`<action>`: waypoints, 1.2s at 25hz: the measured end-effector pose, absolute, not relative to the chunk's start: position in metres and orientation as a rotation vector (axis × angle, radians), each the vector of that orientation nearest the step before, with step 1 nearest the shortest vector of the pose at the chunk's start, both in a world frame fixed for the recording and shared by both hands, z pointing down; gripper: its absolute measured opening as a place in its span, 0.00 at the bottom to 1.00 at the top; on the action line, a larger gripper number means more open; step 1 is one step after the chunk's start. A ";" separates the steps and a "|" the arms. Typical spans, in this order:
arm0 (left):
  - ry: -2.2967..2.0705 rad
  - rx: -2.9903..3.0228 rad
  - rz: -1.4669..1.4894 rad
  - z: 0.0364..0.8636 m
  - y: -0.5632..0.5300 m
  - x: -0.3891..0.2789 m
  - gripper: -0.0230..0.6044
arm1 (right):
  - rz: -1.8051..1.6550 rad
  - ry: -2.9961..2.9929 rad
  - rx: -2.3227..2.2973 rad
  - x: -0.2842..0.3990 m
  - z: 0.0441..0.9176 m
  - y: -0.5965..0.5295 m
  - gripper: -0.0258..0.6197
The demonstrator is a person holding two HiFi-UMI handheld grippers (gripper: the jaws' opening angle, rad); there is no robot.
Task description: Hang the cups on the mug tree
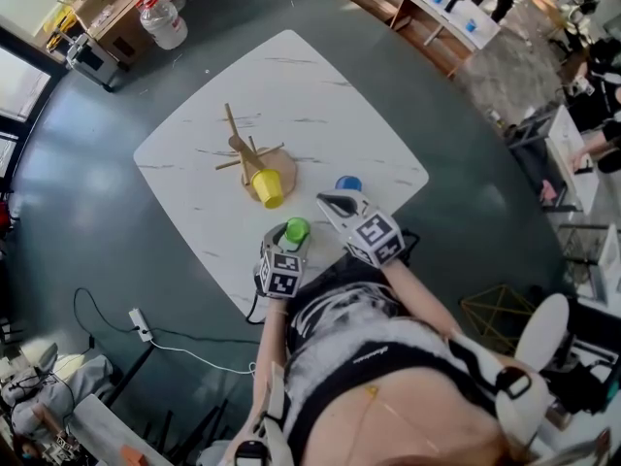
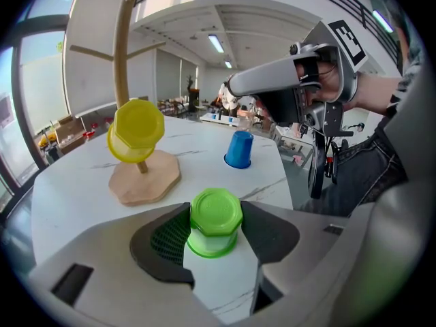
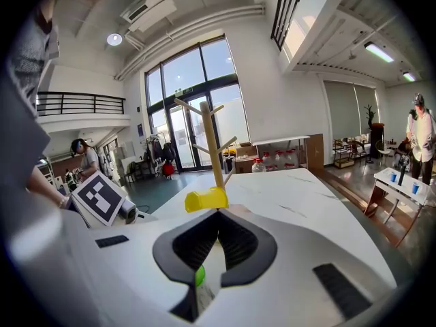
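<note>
An upturned green cup (image 1: 296, 229) (image 2: 215, 220) stands near the table's front edge. My left gripper (image 1: 291, 237) (image 2: 214, 206) is shut on it, both pads against its sides. A yellow cup (image 1: 268, 187) (image 2: 136, 129) (image 3: 206, 199) hangs on a low peg of the wooden mug tree (image 1: 243, 146) (image 2: 122, 60) (image 3: 212, 142). To the right of the tree's base, a blue cup (image 1: 348, 183) (image 2: 239, 148) stands upside down on the table. Just in front of the blue cup hovers my right gripper (image 1: 326, 202) (image 3: 219, 213), its tips together and holding nothing.
The white marble table (image 1: 320, 105) stands on a dark floor. Water bottles (image 1: 165, 17) stand on the floor beyond the table's far left corner. A power strip (image 1: 141, 323) with a cable lies on the floor at the lower left. A desk (image 1: 446, 8) is at the far right.
</note>
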State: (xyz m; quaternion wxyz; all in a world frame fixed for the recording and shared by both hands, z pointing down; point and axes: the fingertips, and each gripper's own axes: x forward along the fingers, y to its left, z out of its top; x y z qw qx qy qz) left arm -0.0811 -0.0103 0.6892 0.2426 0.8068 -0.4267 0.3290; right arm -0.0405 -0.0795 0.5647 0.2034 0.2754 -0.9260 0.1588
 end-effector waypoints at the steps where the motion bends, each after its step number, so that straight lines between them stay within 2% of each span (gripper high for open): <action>1: -1.157 2.207 0.899 0.689 -0.011 -0.081 0.42 | 0.443 -2.584 0.767 -0.041 0.565 -0.079 0.04; 19: -1.150 2.207 0.854 0.691 -0.012 -0.083 0.42 | 0.404 -2.594 0.743 -0.052 0.569 -0.076 0.04; 30: -1.248 2.182 0.731 0.653 -0.017 -0.104 0.42 | 0.385 -2.606 0.727 -0.056 0.567 -0.071 0.04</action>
